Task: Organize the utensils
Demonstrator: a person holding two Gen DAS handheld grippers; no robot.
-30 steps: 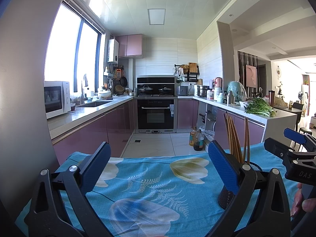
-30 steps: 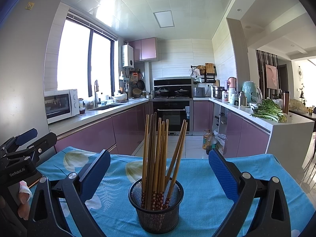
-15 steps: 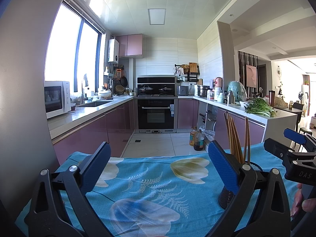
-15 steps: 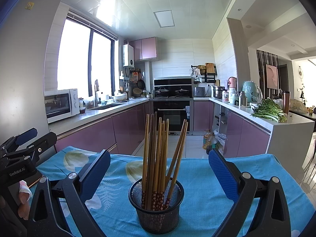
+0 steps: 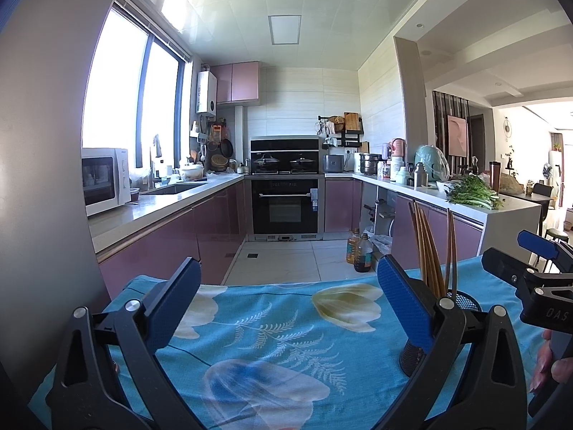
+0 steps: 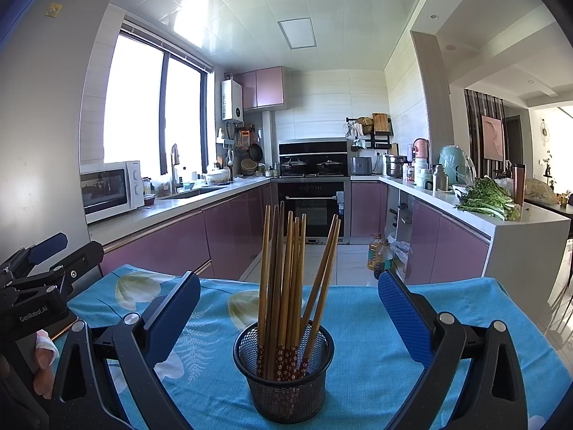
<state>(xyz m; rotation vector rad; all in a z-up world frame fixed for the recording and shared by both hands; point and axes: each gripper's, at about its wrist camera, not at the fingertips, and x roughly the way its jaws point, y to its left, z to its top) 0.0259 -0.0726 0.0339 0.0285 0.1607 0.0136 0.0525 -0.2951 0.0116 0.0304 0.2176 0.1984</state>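
A black mesh cup (image 6: 284, 372) stands upright on the blue flowered tablecloth (image 6: 365, 319), holding several wooden chopsticks (image 6: 286, 272). My right gripper (image 6: 289, 301) is open, its blue pads on either side of the cup and apart from it. In the left wrist view the same cup (image 5: 462, 301) and chopsticks (image 5: 429, 251) show partly behind the right finger. My left gripper (image 5: 286, 295) is open over bare cloth (image 5: 272, 333), with nothing between its fingers. Each view catches the other gripper at its edge, held by a hand.
The table ends at a tiled kitchen floor (image 5: 286, 261). Pink cabinets run along both sides, with an oven (image 5: 284, 208) at the back. A microwave (image 6: 111, 188) sits on the left counter, greens (image 6: 490, 202) on the right one. Oil bottles (image 5: 361, 252) stand on the floor.
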